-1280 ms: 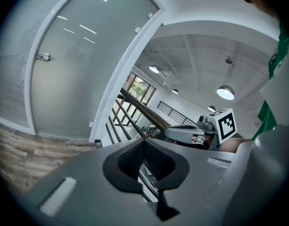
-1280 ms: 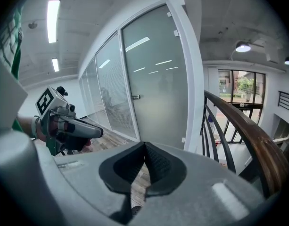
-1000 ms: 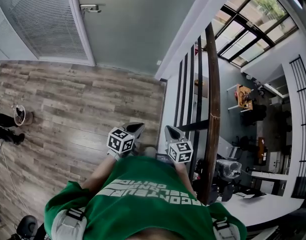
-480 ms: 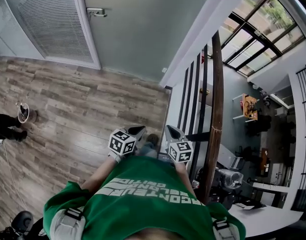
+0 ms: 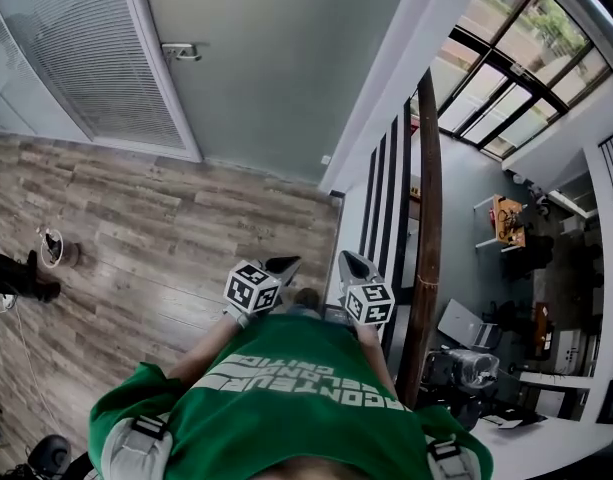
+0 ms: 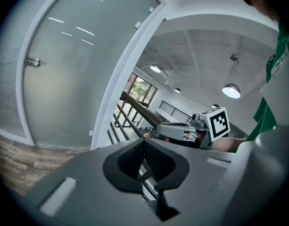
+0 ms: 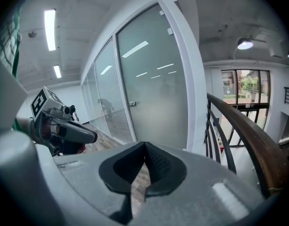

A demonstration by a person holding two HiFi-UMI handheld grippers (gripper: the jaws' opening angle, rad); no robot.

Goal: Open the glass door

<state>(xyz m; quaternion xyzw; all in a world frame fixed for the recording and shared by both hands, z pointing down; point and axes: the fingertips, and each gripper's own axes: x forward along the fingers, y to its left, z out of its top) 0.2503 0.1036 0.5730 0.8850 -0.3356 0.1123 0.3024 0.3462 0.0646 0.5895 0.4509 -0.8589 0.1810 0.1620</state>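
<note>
2 grippers, left gripper [image 5: 282,265] and right gripper [image 5: 348,264], jaws closed and empty, face 1 glass door [image 5: 276,68] with 1 handle [image 5: 181,51]; 1 railing [image 5: 427,218], seemingly 3 bars.

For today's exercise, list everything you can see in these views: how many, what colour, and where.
glass door: one, frosted grey, ahead
door handle: one, metal, door's left edge
blinds panel: one, grey, left of door
floor: one, grey-brown planks, underfoot
handrail: one, brown wood, at right
railing bars: several, black, beside handrail
shirt: one, green, bottom centre
left gripper: one, grey, jaws together, empty
right gripper: one, grey, jaws together, empty
</note>
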